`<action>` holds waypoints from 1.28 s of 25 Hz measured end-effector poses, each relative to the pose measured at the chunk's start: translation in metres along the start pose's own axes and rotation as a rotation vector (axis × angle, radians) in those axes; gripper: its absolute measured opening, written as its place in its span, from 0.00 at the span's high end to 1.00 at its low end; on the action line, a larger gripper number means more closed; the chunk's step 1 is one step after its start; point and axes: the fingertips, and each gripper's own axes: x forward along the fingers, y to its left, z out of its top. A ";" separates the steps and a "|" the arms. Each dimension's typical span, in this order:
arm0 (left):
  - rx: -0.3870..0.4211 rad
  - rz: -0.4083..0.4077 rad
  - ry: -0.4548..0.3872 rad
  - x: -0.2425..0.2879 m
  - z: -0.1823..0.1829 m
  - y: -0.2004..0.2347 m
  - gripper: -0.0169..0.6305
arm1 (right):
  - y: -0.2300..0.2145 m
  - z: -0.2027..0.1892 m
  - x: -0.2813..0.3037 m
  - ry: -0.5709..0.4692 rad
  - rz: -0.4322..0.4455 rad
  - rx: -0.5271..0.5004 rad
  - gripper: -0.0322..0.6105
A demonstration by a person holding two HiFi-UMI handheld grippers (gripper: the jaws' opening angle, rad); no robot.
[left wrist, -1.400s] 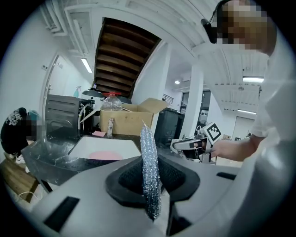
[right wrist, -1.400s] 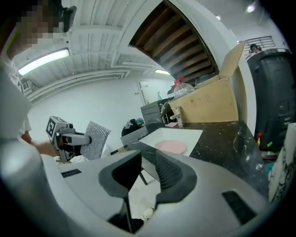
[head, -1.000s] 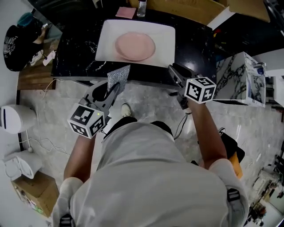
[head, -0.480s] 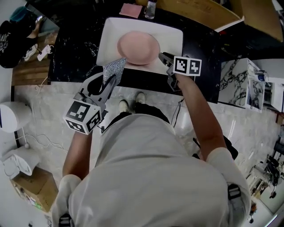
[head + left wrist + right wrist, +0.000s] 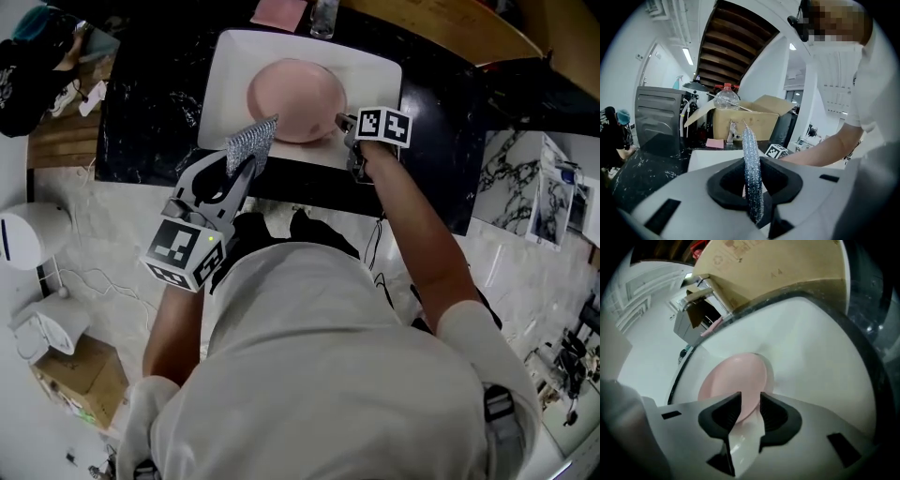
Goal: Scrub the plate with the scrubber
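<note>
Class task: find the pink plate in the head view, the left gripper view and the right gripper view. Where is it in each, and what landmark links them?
Head view: plate, top centre, in the white tray.
Left gripper view: not made out; the left gripper and its scrubber cover that spot.
Right gripper view: centre, its rim between the jaws of the right gripper.
Shared landmark: the white tray, seen in all three.
</note>
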 end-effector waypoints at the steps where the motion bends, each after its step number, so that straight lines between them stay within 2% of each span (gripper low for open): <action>1: 0.007 -0.013 0.006 0.003 0.000 0.002 0.86 | -0.003 -0.003 0.005 0.020 -0.006 0.025 0.79; 7: 0.037 -0.091 0.033 0.007 0.010 0.032 0.86 | -0.024 -0.018 0.028 0.110 -0.071 0.166 0.79; 11: 0.034 -0.117 0.043 0.003 0.010 0.054 0.86 | -0.022 -0.019 0.039 0.097 -0.060 0.283 0.79; 15: 0.021 -0.137 0.056 0.000 0.007 0.072 0.86 | -0.023 -0.018 0.049 0.106 -0.084 0.336 0.79; 16: 0.020 -0.144 0.060 0.000 0.005 0.075 0.86 | -0.024 -0.017 0.051 0.106 -0.088 0.348 0.80; 18: 0.025 -0.157 0.067 -0.001 0.004 0.081 0.86 | -0.028 -0.017 0.053 0.099 -0.105 0.372 0.90; 23: 0.035 -0.192 0.074 -0.005 0.003 0.094 0.86 | -0.027 -0.008 0.041 0.011 -0.115 0.429 0.91; 32: 0.080 -0.296 0.060 -0.006 0.012 0.087 0.86 | -0.015 0.018 -0.020 -0.165 -0.193 0.367 0.91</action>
